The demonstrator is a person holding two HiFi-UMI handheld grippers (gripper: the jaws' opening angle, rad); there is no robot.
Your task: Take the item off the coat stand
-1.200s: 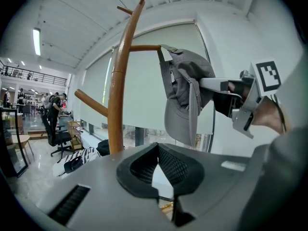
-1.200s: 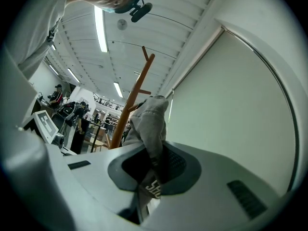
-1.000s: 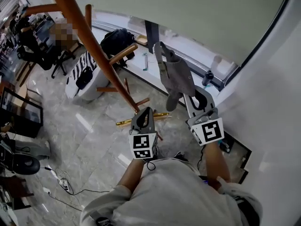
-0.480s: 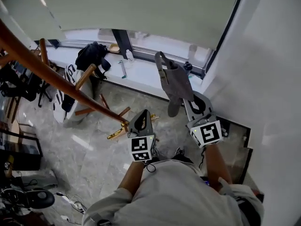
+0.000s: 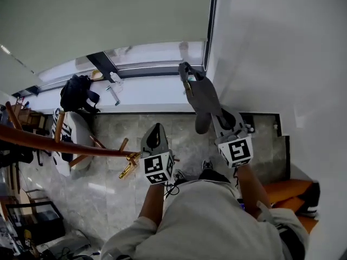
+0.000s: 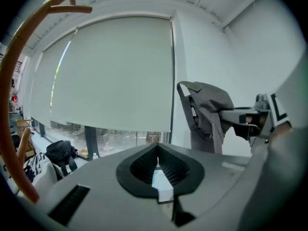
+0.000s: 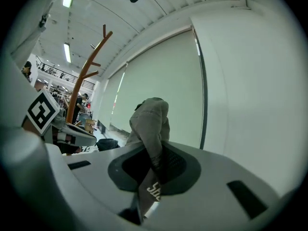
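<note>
A grey cloth bag (image 5: 201, 93) with a strap hangs free in the air from my right gripper (image 5: 216, 111), which is shut on its fabric. In the right gripper view the bag (image 7: 151, 121) rises straight out of the closed jaws of the right gripper (image 7: 156, 166). The brown wooden coat stand (image 5: 51, 141) is off to the left, well apart from the bag, and shows far behind it as the stand (image 7: 85, 78). My left gripper (image 5: 156, 130) is shut with nothing in it. In the left gripper view, the left gripper (image 6: 157, 163) has the bag (image 6: 208, 110) to its right.
A black backpack (image 5: 76, 92) and a bottle (image 5: 114, 78) lie on the window ledge (image 5: 152, 93). A black-and-white striped thing (image 5: 65, 131) stands by the stand's foot. A white wall (image 5: 282, 64) is close on the right, with an orange seat (image 5: 290, 193) below.
Both grippers have swung to the right, away from the coat stand, and the right one carried the grey bag along. The stand has slid to the far left of the head view.
</note>
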